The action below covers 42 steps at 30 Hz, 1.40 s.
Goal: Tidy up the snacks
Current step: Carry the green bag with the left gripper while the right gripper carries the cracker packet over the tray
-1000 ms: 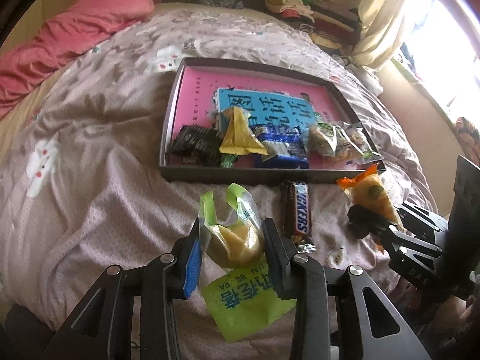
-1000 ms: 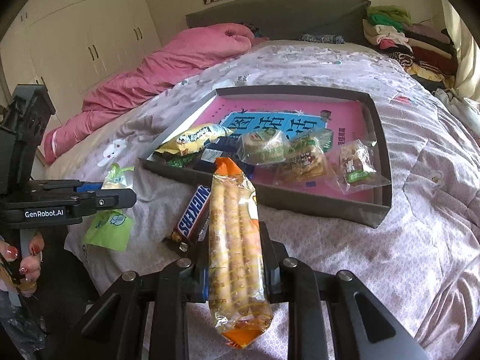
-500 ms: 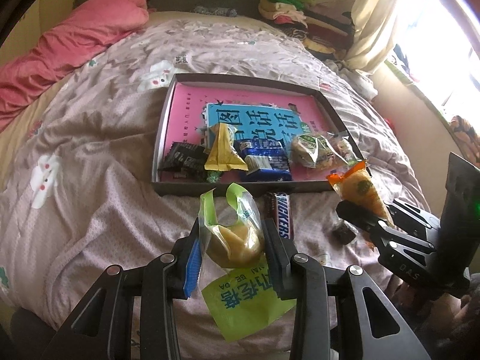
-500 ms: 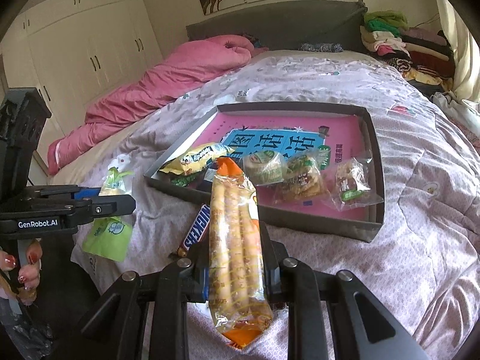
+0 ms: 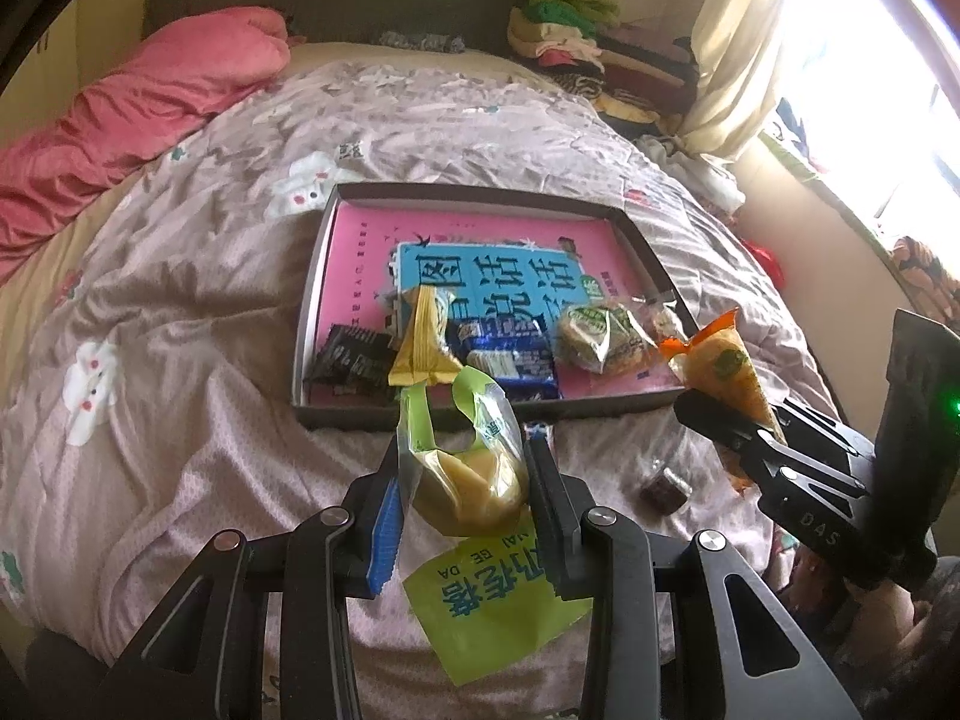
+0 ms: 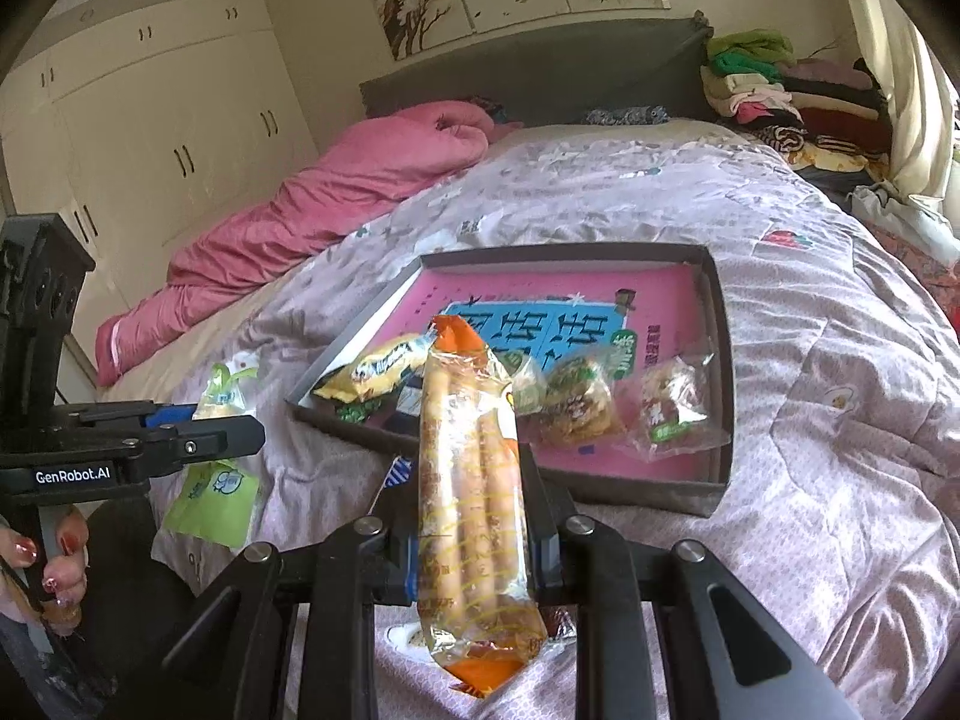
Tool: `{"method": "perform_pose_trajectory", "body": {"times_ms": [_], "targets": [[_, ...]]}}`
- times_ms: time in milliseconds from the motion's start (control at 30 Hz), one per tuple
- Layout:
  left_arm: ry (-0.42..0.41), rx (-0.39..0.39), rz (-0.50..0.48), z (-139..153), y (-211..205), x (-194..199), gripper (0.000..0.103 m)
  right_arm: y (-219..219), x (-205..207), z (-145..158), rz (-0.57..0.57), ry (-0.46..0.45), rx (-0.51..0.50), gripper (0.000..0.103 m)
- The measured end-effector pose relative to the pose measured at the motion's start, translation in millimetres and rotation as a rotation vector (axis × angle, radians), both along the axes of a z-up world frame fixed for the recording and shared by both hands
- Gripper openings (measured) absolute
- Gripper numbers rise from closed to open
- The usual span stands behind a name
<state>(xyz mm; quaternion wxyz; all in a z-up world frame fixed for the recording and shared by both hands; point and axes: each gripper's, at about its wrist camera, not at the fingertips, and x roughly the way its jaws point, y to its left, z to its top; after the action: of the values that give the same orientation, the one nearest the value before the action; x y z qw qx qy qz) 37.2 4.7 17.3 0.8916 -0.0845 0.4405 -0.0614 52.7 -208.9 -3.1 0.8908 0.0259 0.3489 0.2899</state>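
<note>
Left gripper [image 5: 465, 480] clamped on a green pastry packet [image 5: 474, 480]: yellow cake between the pads, green label tail hanging below, torn top sticking up. It hangs over the quilt [image 5: 180, 360] just short of the tray's near wall. Right-wrist view shows the same gripper [image 6: 240, 429] at 9 o'clock, packet [image 6: 219, 474] dangling under it, and the person's left hand [image 6: 42, 558] with red nails on the handle.

Shallow grey tray [image 5: 480, 417] lies flat on the bed at 12 o'clock of the left view, pink-and-blue printed floor. All snacks bunch along its near edge; the far half of the floor is bare, room there. Counted in the left view, left to right: one black wrapper [image 5: 354, 360], one yellow packet [image 5: 426, 342], one blue wrapper [image 5: 510, 357], one clear-wrapped pastry [image 5: 600, 333], and one more clear packet behind it, partly hidden. Tray walls low all round. Open quilt on the left side and beyond the tray; pink duvet [image 5: 150, 102] at 10 o'clock.

One small dark wrapped sweet [image 5: 663, 483] lies loose on the quilt, between the two grippers.

Right gripper [image 6: 471, 510] clenched on one long orange-ended breadstick pack [image 6: 468, 480], upright, above the quilt just before the tray's near wall [image 6: 630, 495]. In the left view it [image 5: 738, 432] sits at 3 o'clock, just beside the tray's near right corner.
</note>
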Motion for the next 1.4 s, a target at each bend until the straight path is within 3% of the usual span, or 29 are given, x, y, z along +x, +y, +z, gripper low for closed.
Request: {"method": "perform_pose_trajectory", "body": {"times_ms": [633,1400], "targets": [[-0.109,0.020,0.028,32.2,-4.5,40.8,0.039,-6.6,10.6,18.8,-0.049,-0.067,0.021,0.025],[-0.103,0.039,0.035,15.9,-12.2,79.6,0.039,-42.4,40.5,41.3,-0.182,-0.133,0.067,0.025]]}}
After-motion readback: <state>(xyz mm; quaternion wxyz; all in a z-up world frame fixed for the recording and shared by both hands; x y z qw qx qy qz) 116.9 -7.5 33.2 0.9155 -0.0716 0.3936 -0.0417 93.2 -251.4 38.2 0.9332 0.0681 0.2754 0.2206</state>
